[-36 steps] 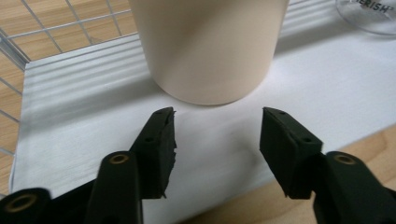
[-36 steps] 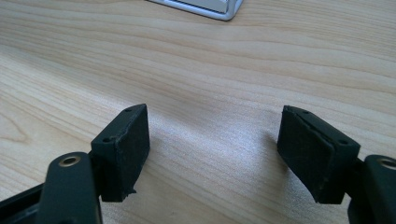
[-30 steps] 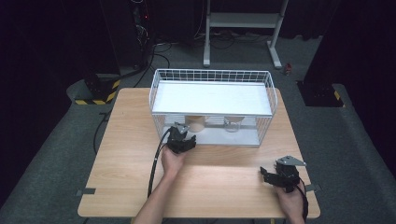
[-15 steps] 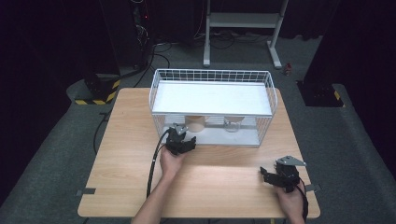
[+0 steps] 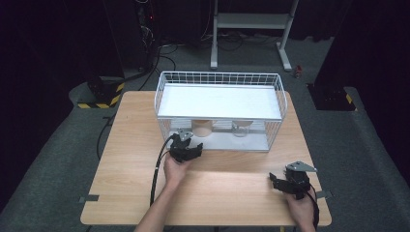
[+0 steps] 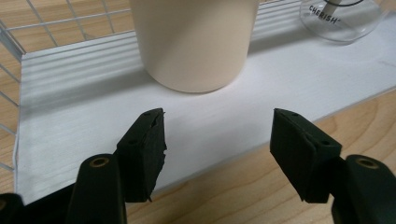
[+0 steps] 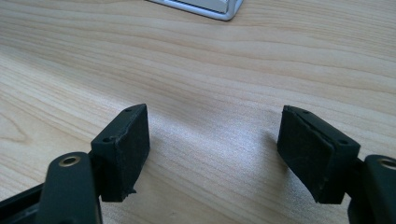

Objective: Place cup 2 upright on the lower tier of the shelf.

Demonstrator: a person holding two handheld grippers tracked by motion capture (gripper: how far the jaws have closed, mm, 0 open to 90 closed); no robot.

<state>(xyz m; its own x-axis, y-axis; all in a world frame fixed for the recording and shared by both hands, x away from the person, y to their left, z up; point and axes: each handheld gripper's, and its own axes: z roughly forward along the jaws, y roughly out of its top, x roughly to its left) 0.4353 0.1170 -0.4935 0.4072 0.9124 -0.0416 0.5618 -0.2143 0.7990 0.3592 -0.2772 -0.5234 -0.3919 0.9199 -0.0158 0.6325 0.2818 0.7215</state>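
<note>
A cream cup [image 6: 196,42] stands on the white lower shelf [image 6: 261,93] of a wire rack [image 5: 220,108]; from above the cup [image 5: 202,127] sits under the rack's top shelf. Right of it is a clear glass [image 6: 343,21] printed "CHERISH", also visible from above as the glass [image 5: 240,128]. My left gripper [image 6: 217,149] is open just in front of the cup, with nothing between its jaws, and appears at the rack's front edge as the left gripper [image 5: 186,147]. My right gripper [image 7: 212,151] is open over bare wood, near the table's front right as the right gripper [image 5: 290,182].
The wooden table [image 5: 130,145] carries the rack at its back middle. A black cable [image 5: 157,169] trails from the left gripper toward the front edge. Beyond the table are a metal stand [image 5: 251,21] and a yellow-black striped block [image 5: 99,104] on the dark floor.
The left gripper has edged slightly forward toward the rack's lower shelf. The right gripper has stayed put.
</note>
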